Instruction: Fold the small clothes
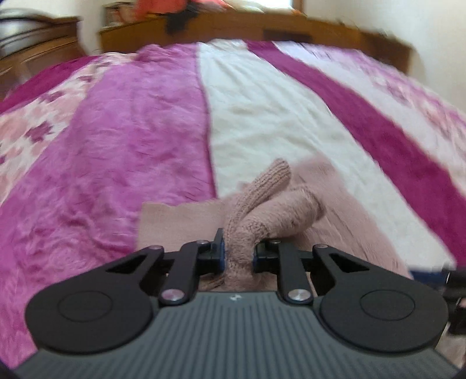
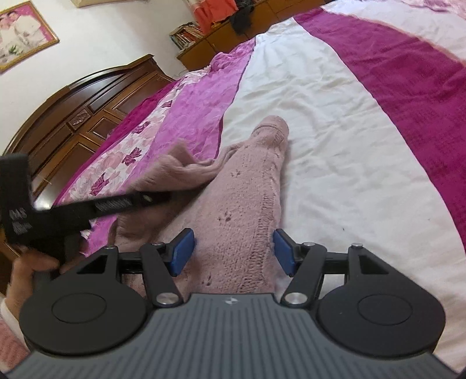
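A small dusty-pink knitted sweater (image 2: 241,186) lies on the bed's striped blanket. In the left wrist view my left gripper (image 1: 238,251) is shut on a bunched knit part of the pink sweater (image 1: 262,210), lifted a little, with a ribbed cuff sticking up. In the right wrist view my right gripper (image 2: 233,250) stands open, its blue pads (image 2: 182,252) on either side of a sweater sleeve that lies flat beneath them. The left gripper's black body (image 2: 87,210) shows blurred at the left, held by a hand (image 2: 26,268).
The blanket (image 1: 276,122) has pink, magenta, white and floral stripes and covers the whole bed. A dark wooden headboard (image 2: 72,116) stands at the left. A wooden cabinet (image 1: 262,26) with books and orange and black clothes runs along the far wall.
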Motion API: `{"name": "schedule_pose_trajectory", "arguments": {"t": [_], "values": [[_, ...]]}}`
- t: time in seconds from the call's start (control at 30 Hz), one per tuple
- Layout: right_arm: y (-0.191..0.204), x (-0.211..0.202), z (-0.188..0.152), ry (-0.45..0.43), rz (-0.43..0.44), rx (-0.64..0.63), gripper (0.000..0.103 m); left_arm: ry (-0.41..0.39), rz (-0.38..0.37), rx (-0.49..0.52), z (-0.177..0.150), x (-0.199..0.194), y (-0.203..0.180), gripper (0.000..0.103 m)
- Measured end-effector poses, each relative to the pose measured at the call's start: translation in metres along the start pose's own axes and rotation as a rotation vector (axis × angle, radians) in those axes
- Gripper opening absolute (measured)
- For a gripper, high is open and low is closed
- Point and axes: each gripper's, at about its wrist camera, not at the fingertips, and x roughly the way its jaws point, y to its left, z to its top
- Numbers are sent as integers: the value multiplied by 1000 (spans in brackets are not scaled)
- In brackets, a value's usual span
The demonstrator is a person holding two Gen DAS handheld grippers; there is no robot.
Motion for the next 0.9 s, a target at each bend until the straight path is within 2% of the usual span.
{"name": "schedule_pose_trajectory", "arguments": {"t": [0.1,0.2,0.3,0.37,0.6,0.8,0.9], "values": [[9,0,-2,-2,24,-37,68,-35,71,-106,-2,-5,33,19],[18,0,-3,3,58,-77,68,26,77,-215,-12,11,64,20],[29,2,-7,-1,17,-139,68,50,71,-262,-22,21,75,30],[33,3,-10,1,2,-163,68,43,85,-264,-22,19,74,37],[32,2,-10,10,-12,-157,68,46,70,-258,-30,-4,68,39],[33,1,-13,9,-24,-163,69,54,66,-203,-44,-30,59,49],[32,2,-13,13,-17,-144,70,63,133,-144,-55,-30,54,55]]}}
